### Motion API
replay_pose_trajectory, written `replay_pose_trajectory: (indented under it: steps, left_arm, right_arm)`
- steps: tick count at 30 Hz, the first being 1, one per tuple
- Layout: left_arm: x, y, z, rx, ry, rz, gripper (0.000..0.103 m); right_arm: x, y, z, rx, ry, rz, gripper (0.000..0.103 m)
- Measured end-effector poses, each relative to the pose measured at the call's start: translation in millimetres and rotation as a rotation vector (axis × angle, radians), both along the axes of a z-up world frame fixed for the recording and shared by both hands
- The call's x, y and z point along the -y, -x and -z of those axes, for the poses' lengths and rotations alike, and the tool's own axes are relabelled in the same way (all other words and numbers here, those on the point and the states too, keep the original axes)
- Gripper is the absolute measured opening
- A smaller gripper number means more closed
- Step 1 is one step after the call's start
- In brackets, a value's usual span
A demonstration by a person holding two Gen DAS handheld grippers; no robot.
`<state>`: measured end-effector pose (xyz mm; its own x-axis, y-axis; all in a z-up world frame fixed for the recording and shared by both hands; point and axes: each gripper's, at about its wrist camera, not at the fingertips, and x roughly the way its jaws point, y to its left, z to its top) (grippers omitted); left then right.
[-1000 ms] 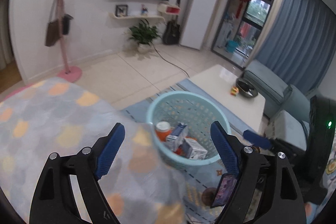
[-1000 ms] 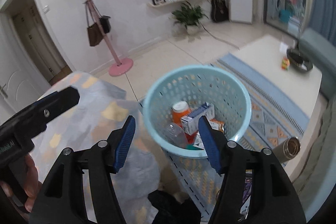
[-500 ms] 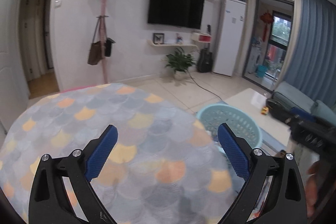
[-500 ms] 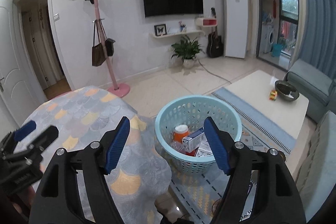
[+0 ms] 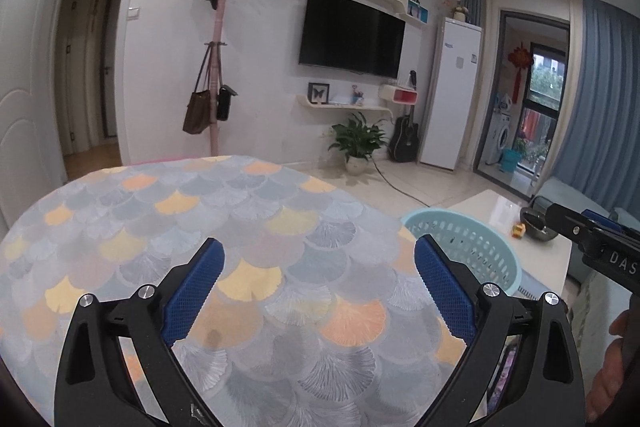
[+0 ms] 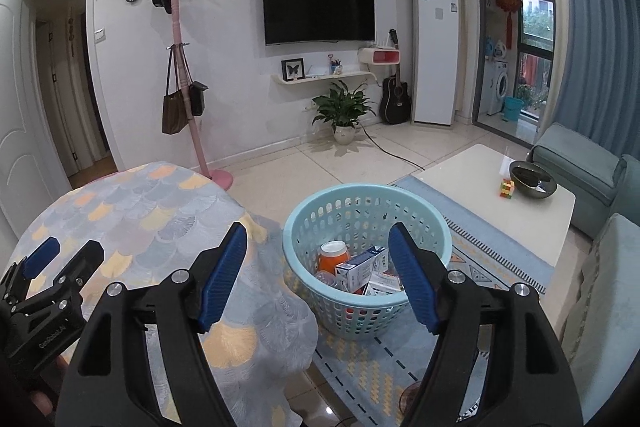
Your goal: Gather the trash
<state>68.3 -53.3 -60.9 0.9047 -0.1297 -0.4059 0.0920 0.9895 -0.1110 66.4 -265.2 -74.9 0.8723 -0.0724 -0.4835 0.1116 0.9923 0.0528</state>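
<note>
A light blue perforated basket (image 6: 424, 223) stands on the rug beside the round table. It holds an orange-lidded jar (image 6: 333, 255), a white and blue carton (image 6: 362, 267) and other small boxes. Its rim also shows in the left wrist view (image 5: 464, 227). My left gripper (image 5: 318, 271) is open and empty above the table's scale-patterned cloth (image 5: 240, 227). My right gripper (image 6: 318, 259) is open and empty, raised above the table edge and the basket. The left gripper also shows at the lower left of the right wrist view (image 6: 60, 263).
A white coffee table (image 6: 500, 195) with a dark bowl (image 6: 534, 179) and a puzzle cube (image 6: 506, 188) stands right of the basket. A blue-grey sofa (image 6: 580, 167) lies beyond it. A pink coat stand (image 6: 186, 75) and a potted plant (image 6: 344, 111) stand by the far wall.
Both grippers have lifted and tilted up from over the basket. The left one has swung left over the table cloth. Both stay open and empty.
</note>
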Motion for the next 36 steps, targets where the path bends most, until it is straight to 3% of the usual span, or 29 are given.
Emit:
replay_pose_trajectory:
  steps: [5,21,36]
  left_arm:
    - [0,2,2,-0.006,0.011,-0.002,0.095]
    - [4,12,0,0.047,-0.091,-0.035,0.095]
    - [5,13,-1,0.048,-0.096,-0.031,0.095]
  right_arm:
    - [-3,2,5,0.01,0.002,0.011,0.07]
    - [0,12,15,0.027,0.02,0.033,0.07]
    - [-1,12,18,0.029,0.018,0.025,0.074]
